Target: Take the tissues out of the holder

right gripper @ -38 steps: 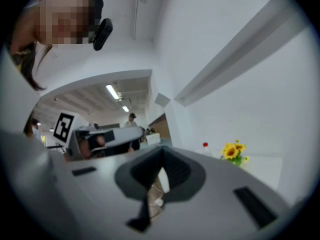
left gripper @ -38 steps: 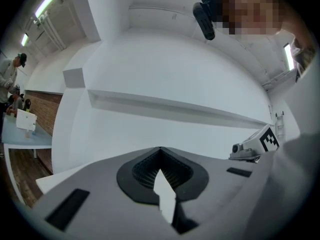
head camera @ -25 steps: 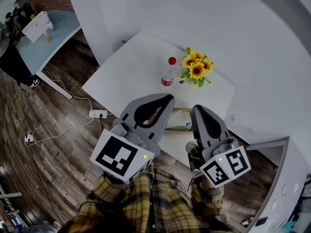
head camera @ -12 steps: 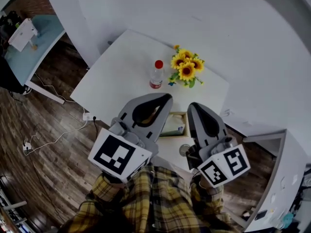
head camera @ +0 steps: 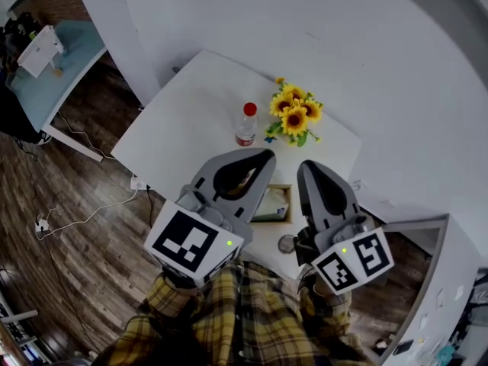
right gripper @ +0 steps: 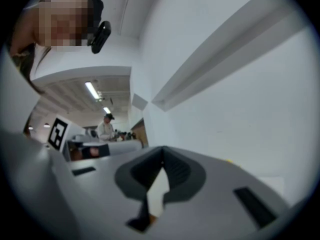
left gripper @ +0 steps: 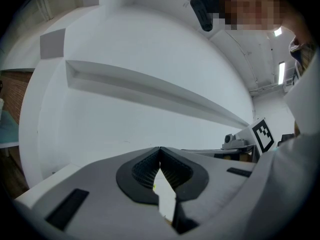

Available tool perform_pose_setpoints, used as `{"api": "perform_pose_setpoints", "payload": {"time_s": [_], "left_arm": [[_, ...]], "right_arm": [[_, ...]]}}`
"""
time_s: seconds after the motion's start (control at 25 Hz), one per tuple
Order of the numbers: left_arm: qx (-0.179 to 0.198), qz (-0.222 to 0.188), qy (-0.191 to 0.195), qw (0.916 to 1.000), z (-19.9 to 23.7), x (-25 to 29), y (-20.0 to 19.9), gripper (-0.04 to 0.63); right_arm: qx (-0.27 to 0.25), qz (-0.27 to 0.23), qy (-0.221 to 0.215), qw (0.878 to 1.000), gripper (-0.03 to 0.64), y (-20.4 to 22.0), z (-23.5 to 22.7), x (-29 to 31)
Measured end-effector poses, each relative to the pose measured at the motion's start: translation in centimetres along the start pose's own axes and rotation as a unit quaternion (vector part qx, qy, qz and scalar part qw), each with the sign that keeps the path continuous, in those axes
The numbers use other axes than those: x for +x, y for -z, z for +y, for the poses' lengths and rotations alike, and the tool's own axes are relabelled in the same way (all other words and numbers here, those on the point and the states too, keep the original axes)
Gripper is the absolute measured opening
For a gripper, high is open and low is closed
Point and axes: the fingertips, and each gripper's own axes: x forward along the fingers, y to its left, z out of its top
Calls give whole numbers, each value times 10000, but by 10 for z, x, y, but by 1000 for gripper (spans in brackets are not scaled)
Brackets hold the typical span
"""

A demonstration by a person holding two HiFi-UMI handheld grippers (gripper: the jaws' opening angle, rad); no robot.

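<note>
In the head view a wooden tissue holder point(head camera: 288, 204) sits near the front edge of the white table point(head camera: 191, 120), with pale tissue showing inside it. It lies low between my two grippers, which partly hide it. My left gripper point(head camera: 263, 156) hovers above its left side, jaws shut and empty. My right gripper point(head camera: 307, 166) hovers above its right side, also shut with nothing in it. The left gripper view shows my left gripper point(left gripper: 160, 149) with its tips together against a white wall. In the right gripper view my right gripper point(right gripper: 162, 149) also has its tips meeting.
A clear bottle with a red cap point(head camera: 245, 124) and a bunch of sunflowers point(head camera: 296, 117) stand farther back on the table. A small round object point(head camera: 287, 243) lies by the front edge. White walls close in behind; a power strip point(head camera: 139, 183) lies on the wooden floor at left.
Both grippers have slid a little farther over the table, so the holder now shows lower between them. Both stay shut and empty.
</note>
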Motion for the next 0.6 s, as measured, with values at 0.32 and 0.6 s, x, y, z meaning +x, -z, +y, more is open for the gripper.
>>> {"api": "perform_pose_setpoints", "payload": {"time_s": [0.32, 0.6], "left_arm": [[-34, -109, 176, 9998, -3, 4, -5, 43], [-100, -53, 278, 9995, -1, 4, -2, 138]], "right_arm": [[-46, -77, -32, 10000, 11, -7, 1, 0], [18, -93, -78, 9999, 11, -7, 4, 3]]}}
